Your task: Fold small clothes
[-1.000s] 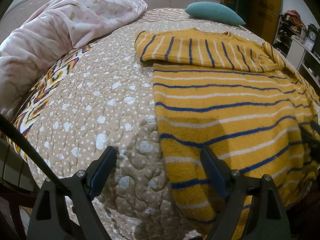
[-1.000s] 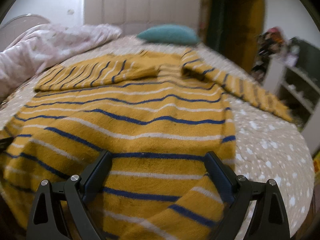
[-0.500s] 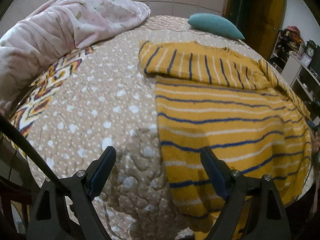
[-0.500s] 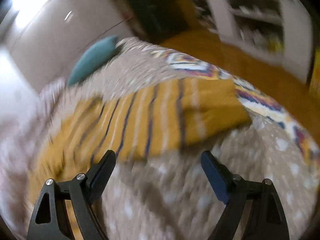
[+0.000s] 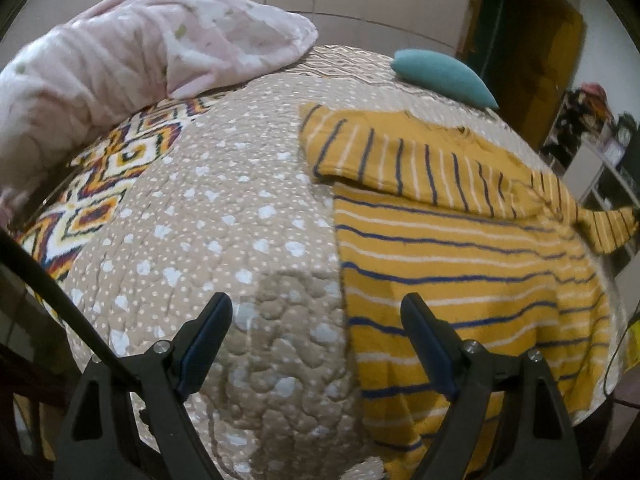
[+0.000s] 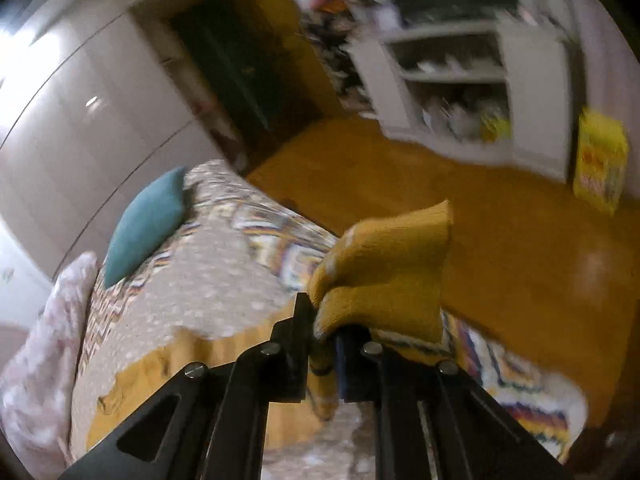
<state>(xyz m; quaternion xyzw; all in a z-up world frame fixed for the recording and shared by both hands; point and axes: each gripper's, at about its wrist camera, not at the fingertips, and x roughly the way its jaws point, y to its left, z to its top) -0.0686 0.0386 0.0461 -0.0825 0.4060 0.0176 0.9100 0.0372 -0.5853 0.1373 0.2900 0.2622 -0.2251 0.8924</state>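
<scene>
Right gripper (image 6: 322, 344) is tilted down over the bed's right edge, rolled hard to one side, and its jaws have just been closing: they now pinch a bunched end of the yellow striped sweater (image 5: 460, 264), cloth squeezed tight between the pads and a fold of it (image 6: 384, 272) standing up just past the fingertips. That view is blurred, so which part of the garment it is cannot be read for sure. A second ago these jaws stood wide above the flat body of the sweater; half a second ago they were still wide over a striped sleeve near the bed's edge.

Left gripper (image 5: 316, 336) angles down over the near edge of the bed (image 5: 224, 216), jaws wide with nothing between them, one finger (image 5: 208, 336) over bare quilt, the other (image 5: 424, 344) over the sweater's near left side. Compared with a second ago it sits a little higher and further back, with more of the bed in sight.

The sweater lies on the bed's right half, one sleeve folded across its top. The left half of the quilt is open room. A pink blanket (image 5: 132, 76) is heaped at the far left corner, a teal pillow (image 5: 440, 76) at the far edge. Off the right edge lies orange floor (image 6: 520, 248)
</scene>
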